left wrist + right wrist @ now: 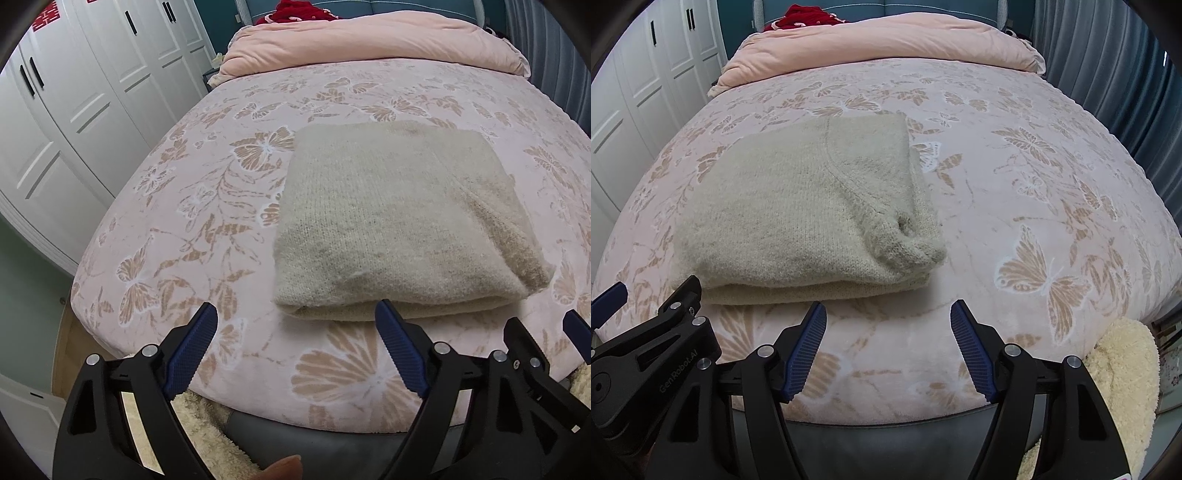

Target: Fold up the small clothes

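A beige knitted sweater [399,218] lies folded into a thick rectangular bundle on a bed [207,206] covered with a pale pink spread printed with tan butterflies. The bundle sits near the foot edge of the bed, slightly toward its middle, with its folded edge facing the cameras; in the right wrist view a curved seam and a bunched, rolled part, possibly a sleeve or neckline, shows at its near right corner.

The left gripper [295,314] hovers just short of the sweater's near edge, its blue-padded jaws spread wide apart and grasping nothing. The right gripper [888,312] hovers beside it over bare bedspread, to the right of the sweater, jaws likewise released and empty. Neither touches the garment.

At the head of the bed lies a folded pink duvet [882,40], with a red garment [801,18] behind it. White wardrobe doors [74,92] stand on the left, and grey-blue curtains [1108,66] hang on the right.
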{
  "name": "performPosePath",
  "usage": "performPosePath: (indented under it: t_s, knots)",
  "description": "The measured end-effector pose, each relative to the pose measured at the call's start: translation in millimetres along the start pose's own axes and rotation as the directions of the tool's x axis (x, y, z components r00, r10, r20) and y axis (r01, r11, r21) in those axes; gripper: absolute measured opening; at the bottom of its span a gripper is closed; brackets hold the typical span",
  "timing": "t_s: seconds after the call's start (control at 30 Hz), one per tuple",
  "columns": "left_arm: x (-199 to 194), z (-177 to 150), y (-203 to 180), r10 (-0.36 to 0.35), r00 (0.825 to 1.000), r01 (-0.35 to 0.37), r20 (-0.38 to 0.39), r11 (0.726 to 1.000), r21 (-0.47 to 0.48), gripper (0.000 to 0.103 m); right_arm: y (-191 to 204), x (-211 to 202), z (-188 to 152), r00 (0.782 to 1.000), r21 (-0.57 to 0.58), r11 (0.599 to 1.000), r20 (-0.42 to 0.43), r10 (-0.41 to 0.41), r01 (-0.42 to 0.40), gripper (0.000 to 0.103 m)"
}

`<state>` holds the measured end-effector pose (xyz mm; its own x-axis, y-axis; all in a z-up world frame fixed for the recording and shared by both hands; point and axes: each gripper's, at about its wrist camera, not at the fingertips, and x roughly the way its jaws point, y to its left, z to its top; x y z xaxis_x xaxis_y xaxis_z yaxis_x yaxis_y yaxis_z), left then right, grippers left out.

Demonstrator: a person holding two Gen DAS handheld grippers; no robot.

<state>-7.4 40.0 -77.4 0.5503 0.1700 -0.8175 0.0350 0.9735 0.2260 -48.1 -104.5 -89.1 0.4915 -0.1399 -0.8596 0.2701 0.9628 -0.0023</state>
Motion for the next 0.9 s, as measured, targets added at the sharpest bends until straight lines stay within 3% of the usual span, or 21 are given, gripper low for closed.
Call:
performPosePath:
  t_s: [0.23, 0.9]
  knots:
    - [-0.5, -1.2, 1.8, 0.027, 1.000, -0.027, 0.007, 1.000, -0.012, 0.093, 1.8, -0.1, -0.4, 1.000, 0.001, 1.000, 0.000, -0.001, 0.001, 0.069]
    - [-0.7, -2.7, -0.6, 0.021, 1.000, -0.021, 0.006, 1.000, -0.011, 0.093, 2.4, 1.8, -2.6, 1.000, 0.011, 1.000, -0.016, -0.011, 0.012, 0.062]
